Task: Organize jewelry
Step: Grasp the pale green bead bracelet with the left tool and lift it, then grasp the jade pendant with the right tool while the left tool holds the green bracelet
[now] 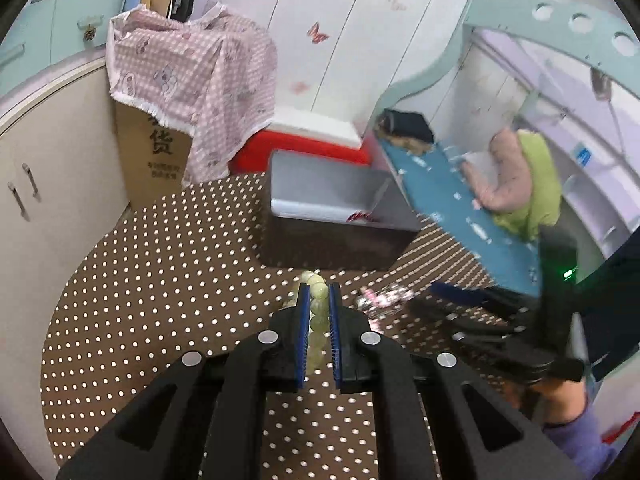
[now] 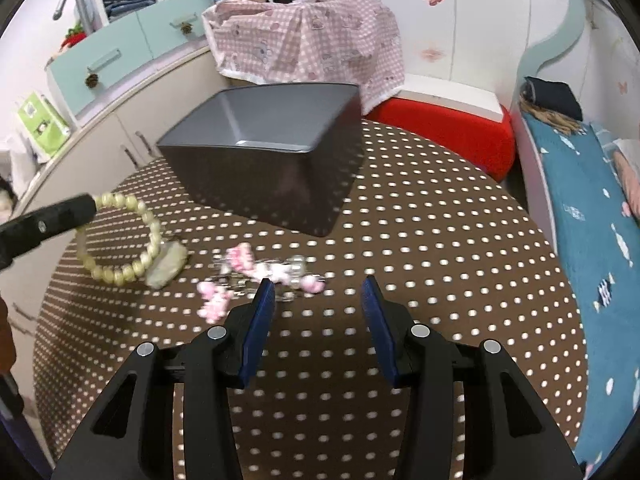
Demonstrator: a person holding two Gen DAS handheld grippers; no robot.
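Note:
My left gripper (image 1: 319, 292) is shut on a pale green bead bracelet (image 1: 318, 312). In the right wrist view the bracelet (image 2: 132, 236) hangs from the left gripper's tip (image 2: 86, 204) with its stone pendant (image 2: 166, 266) resting on the table. A pink and silver jewelry piece (image 2: 264, 270) lies on the dotted tablecloth just ahead of my right gripper (image 2: 318, 290), which is open and empty. The same piece shows blurred in the left wrist view (image 1: 380, 298). A grey open box (image 2: 264, 148) stands behind the jewelry; it also shows in the left wrist view (image 1: 332, 208).
The round table has a brown white-dotted cloth (image 2: 440, 260). A cardboard box under a pink checked cloth (image 1: 192, 80) and a red stool (image 2: 448, 128) stand behind it. A bed with a blue cover (image 2: 592, 220) is on the right, cabinets (image 1: 44, 184) on the left.

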